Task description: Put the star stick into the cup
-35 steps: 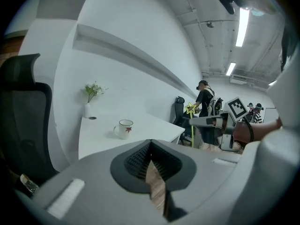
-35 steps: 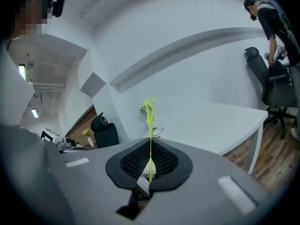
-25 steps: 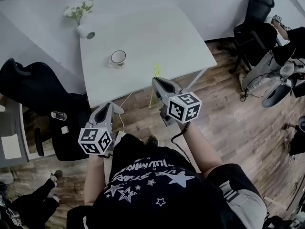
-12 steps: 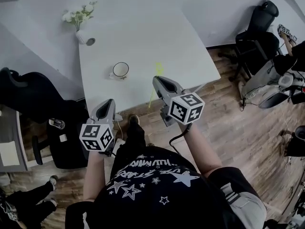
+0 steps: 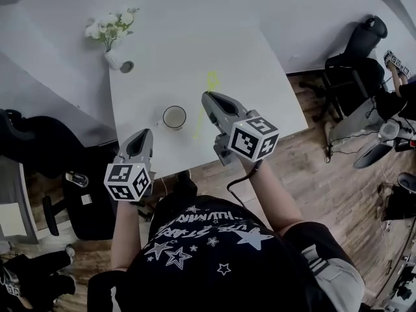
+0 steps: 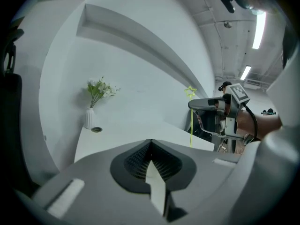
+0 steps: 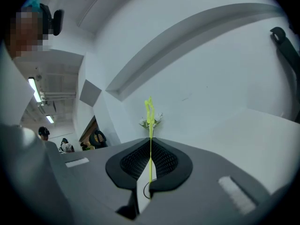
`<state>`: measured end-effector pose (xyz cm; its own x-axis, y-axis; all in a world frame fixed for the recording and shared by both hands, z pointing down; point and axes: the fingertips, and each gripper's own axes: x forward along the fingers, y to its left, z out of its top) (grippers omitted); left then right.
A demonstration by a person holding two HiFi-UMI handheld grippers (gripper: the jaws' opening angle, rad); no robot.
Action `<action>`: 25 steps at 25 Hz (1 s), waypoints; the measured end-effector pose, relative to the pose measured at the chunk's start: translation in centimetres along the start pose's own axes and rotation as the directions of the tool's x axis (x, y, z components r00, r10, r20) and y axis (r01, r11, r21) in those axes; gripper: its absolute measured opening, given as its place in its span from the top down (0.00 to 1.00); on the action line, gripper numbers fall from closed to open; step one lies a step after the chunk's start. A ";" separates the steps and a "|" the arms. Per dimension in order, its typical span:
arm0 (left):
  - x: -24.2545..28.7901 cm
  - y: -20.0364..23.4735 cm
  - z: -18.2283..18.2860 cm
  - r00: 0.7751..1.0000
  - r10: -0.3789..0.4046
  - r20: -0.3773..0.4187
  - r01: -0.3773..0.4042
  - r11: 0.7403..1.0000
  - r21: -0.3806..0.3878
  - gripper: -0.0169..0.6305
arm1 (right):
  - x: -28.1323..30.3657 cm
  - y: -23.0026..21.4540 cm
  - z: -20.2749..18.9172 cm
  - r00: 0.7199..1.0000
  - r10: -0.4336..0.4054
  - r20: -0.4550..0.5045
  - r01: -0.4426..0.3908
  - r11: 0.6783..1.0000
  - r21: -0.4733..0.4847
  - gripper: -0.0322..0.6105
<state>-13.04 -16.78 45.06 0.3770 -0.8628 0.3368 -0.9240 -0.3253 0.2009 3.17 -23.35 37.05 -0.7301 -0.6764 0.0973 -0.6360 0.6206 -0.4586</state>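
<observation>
The yellow star stick (image 5: pixel 203 111) is pinched upright in my right gripper (image 5: pixel 207 99), which is shut on it above the white table (image 5: pixel 260 77). Its star tip (image 5: pixel 212 80) points toward the far side. The white cup (image 5: pixel 173 117) stands upright on the table, just left of the stick. In the right gripper view the stick (image 7: pixel 149 114) rises out of the closed right gripper (image 7: pixel 150 143). My left gripper (image 5: pixel 143 137) hovers over the table's near edge, left of the cup. The left gripper (image 6: pixel 150 146) is shut with nothing in it, and that view shows the stick (image 6: pixel 191 123).
A white vase of flowers (image 5: pixel 110 39) stands at the table's far left corner beside a small round lid (image 5: pixel 127 66). Black chairs (image 5: pixel 361 47) and gear lie on the wooden floor to the right. A dark chair (image 5: pixel 39 145) stands at the table's left.
Both grippers have moved forward from over the floor to over the table. The stick, still held, has come up beside the cup.
</observation>
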 end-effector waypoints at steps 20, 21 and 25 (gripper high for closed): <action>6.1 5.9 0.8 0.998 0.002 -0.065 -0.005 0.999 -0.037 0.97 | 11.0 -4.0 -3.5 0.993 -0.003 -0.121 0.011 0.998 0.069 0.92; 6.1 6.0 0.7 0.998 0.002 -0.068 -0.005 0.999 -0.039 0.97 | 11.2 -4.1 -3.9 0.992 -0.003 -0.128 0.012 0.997 0.073 0.92; 6.5 6.2 0.1 0.997 0.003 -0.082 -0.006 0.999 -0.045 0.97 | 11.7 -4.6 -5.0 0.989 -0.004 -0.145 0.016 0.996 0.083 0.92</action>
<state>-16.29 -24.46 48.36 0.3785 -0.8290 0.4117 -0.9226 -0.3023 0.2395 -3.71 -32.11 44.75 -0.7561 -0.6143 0.2257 -0.6246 0.5745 -0.5289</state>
